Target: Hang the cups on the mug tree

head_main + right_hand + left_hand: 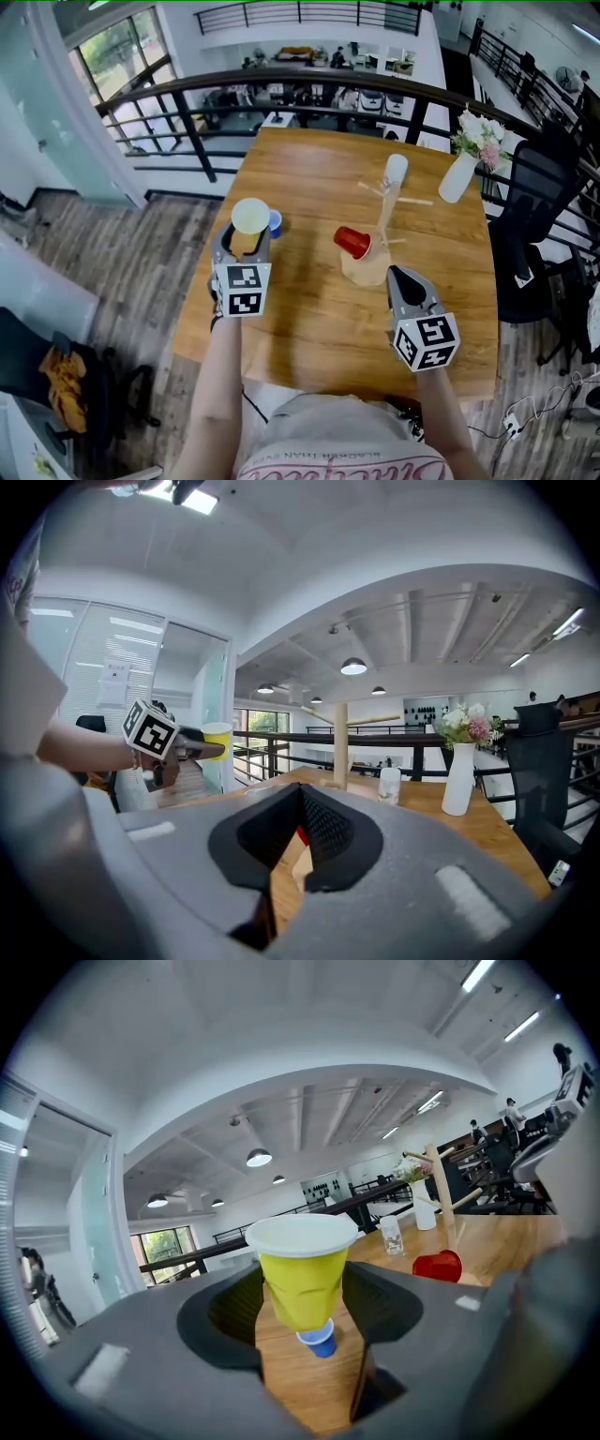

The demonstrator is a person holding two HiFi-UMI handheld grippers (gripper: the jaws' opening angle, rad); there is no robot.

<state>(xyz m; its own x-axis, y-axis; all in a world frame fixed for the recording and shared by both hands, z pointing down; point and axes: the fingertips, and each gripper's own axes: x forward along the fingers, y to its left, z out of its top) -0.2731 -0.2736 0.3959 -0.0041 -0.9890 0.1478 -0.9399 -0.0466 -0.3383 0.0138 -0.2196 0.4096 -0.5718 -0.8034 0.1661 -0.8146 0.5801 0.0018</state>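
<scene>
My left gripper [249, 236] is shut on a yellow cup [250, 217], held upright above the table's left side. In the left gripper view the yellow cup [302, 1279] sits between the jaws, its wall dented by them. A small blue cup [276, 222] stands on the table just beneath it. The wooden mug tree [384, 214] stands mid-table, with a red cup [353, 242] lying on its side against the tree's base. A clear cup [396, 169] stands behind the tree. My right gripper [401, 274] hovers near the tree's base, shut on nothing.
A white vase with flowers [459, 174] stands at the table's far right corner. The wooden table [309, 319] ends at a black railing [187, 89] at its far edge. A black office chair [534, 234] is to the right.
</scene>
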